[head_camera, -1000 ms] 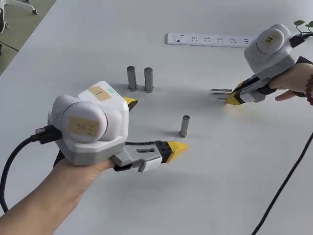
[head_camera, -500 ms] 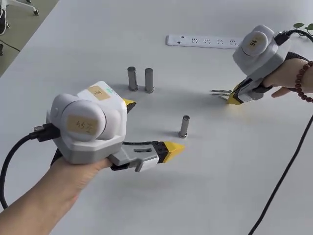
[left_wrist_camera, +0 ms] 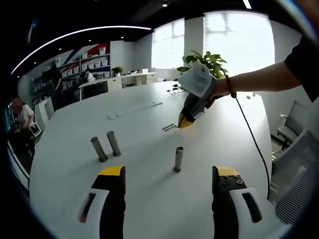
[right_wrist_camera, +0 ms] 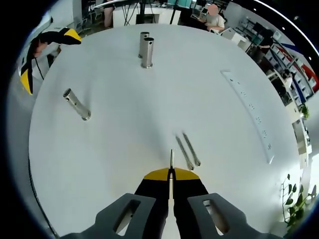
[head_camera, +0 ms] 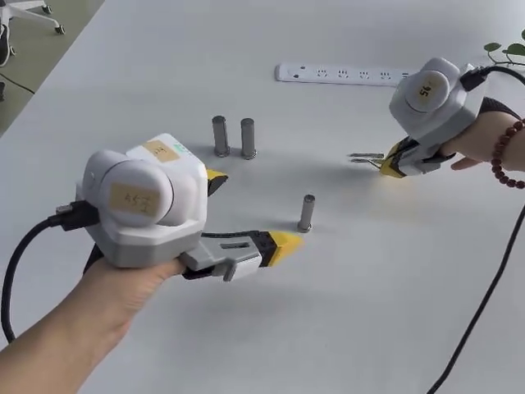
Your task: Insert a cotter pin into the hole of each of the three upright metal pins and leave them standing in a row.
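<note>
The right gripper is clamped on a cotter pin, two spare cotter pins lying on the table just beside its tips, while the left gripper, jaws wide apart, hovers near a lone metal pin, two more metal pins standing together beyond.

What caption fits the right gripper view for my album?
Right hand-held gripper pinches one cotter pin beside two spare cotter pins on the white table, facing three upright metal pins.
</note>
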`<state>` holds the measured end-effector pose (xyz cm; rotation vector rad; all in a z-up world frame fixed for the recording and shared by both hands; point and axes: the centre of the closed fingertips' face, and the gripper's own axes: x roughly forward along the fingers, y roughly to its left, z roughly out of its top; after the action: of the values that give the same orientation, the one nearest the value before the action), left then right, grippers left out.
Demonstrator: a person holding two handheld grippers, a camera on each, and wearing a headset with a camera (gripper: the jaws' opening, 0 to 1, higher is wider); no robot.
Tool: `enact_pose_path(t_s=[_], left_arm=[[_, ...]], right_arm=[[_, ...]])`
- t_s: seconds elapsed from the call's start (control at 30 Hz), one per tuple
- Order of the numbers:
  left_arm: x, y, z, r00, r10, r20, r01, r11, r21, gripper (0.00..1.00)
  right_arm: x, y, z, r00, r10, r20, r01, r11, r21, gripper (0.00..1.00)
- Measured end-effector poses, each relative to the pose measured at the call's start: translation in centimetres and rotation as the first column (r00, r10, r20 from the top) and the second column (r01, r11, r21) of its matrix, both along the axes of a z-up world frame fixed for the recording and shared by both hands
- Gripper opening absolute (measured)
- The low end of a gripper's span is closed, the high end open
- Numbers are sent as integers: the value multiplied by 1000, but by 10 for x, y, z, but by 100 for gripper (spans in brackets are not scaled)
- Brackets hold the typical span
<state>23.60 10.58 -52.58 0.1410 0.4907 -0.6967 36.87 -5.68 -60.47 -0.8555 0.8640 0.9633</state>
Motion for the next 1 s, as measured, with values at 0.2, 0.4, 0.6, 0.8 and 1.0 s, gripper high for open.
enact_pose_path(t_s=[0.2, 0.4, 0.6, 0.8, 1.0], left_arm=[[1, -1, 6, 1000, 10, -11, -11, 1000, -28, 65], [-2, -7, 8, 999, 3, -34, -5, 998, -56, 57], [-8, -12, 11, 999, 5, -48, -8, 998, -61, 50], [-16, -20, 13, 996, 1, -91, -11, 995, -103, 41], [-29, -29, 7, 990, -25, -140, 12, 996, -87, 31]], right_arm=[[-29, 15, 24, 991, 108, 76, -108, 994, -8, 0], [-59, 30, 45, 977, 179, 116, -181, 984, 0, 0], [-87, 49, 69, 956, 239, 171, -248, 968, 30, 0], [-116, 68, 82, 922, 311, 230, -331, 942, 55, 0], [-137, 79, 85, 898, 368, 242, -391, 919, 54, 0]])
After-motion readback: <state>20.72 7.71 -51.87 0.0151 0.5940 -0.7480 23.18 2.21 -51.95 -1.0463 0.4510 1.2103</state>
